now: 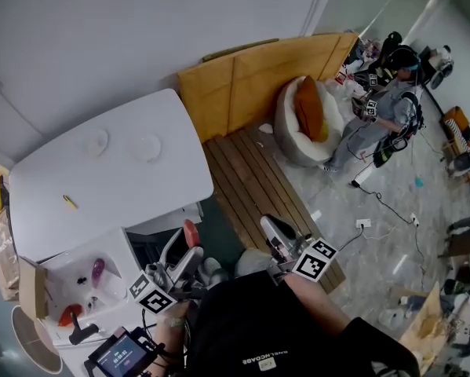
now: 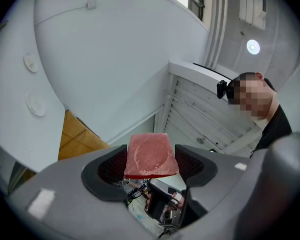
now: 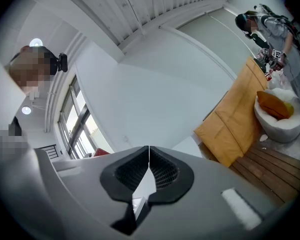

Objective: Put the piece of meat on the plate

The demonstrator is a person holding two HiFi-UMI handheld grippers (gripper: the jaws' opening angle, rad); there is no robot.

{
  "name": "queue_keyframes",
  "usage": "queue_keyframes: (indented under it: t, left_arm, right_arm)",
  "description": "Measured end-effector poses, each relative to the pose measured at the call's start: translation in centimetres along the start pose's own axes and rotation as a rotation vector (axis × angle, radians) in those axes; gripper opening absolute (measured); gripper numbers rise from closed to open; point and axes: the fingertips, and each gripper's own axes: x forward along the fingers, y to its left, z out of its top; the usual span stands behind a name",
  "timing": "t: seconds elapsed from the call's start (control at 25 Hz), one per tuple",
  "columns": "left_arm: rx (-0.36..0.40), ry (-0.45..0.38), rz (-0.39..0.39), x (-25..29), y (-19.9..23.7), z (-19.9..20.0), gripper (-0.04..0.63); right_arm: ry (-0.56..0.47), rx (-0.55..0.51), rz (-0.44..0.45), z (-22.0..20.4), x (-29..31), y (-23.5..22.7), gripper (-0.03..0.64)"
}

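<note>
Left hand-held gripper (image 1: 181, 256): jaws clamped on the piece of meat (image 2: 150, 154), a red slab held between the pads. In the left gripper view the pads grip its lower part and much of the slab stands out past them. The hand-held gripper is close to the person's body and angled upward toward wall and ceiling.

Right hand-held gripper (image 3: 148, 171): jaws pressed together with nothing between them, held off to the side.

Two plates lie on the white tabletop (image 1: 101, 203): the left-hand plate (image 1: 96, 141) and the right-hand plate (image 1: 147, 148). They sit near each other toward the far side, both bare. The meat is well apart from either. I cannot tell which plate is meant.

Judgement: transport step, placement not yet done.

Risks:
- The slab could pivot or slide when the hand-held gripper turns from pointing up to pointing down, because the grip covers only part of it.
- The reach runs across the tabletop, so an early release leaves the meat short of the plate.
- Releasing too high could let it bounce or land on the rim.
- Near the body, the sink unit (image 1: 62, 277) and the gap beside it lie below, so a slip here drops it off the tabletop.
</note>
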Motion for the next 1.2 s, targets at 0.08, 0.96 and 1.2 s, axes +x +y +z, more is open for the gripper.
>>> queue_keyframes:
  t: [0.08,0.96,1.2]
  left_arm:
    - [-0.004,-0.006,0.009,-0.5,0.5,0.4,0.316]
    - [0.066,-0.083,0.244,-2.1,8.9,6.4,0.316]
    - [0.072,-0.108,0.299,-0.9,11.3,8.5,0.316]
  right_arm:
    - [0.006,-0.001,0.005,-0.3,0.6,0.5,0.011]
    - [0.164,0.001,0.143,-1.6,12.0,0.3,0.012]
    - [0.225,-0.022,0.187,-1.1,14.5,0.6,0.012]
